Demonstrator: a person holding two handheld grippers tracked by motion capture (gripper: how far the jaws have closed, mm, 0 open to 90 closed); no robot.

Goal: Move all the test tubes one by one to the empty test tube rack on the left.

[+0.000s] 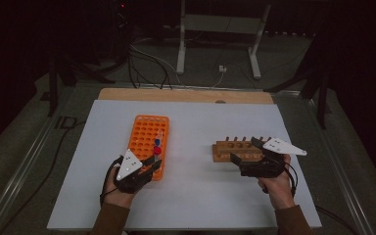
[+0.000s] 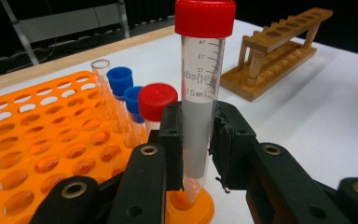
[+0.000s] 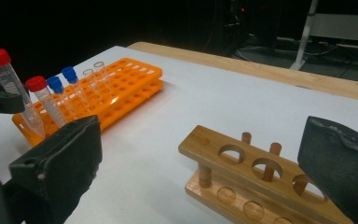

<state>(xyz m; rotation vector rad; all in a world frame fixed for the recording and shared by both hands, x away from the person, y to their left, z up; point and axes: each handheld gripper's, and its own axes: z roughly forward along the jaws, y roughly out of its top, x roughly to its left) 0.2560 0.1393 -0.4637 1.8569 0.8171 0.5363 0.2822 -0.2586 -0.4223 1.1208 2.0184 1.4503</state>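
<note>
Left gripper, fingers clamped on an upright red-capped tube whose tip sits at the near corner of the orange rack on the counter; right gripper, fingers apart, at the wooden rack to the right.
</note>
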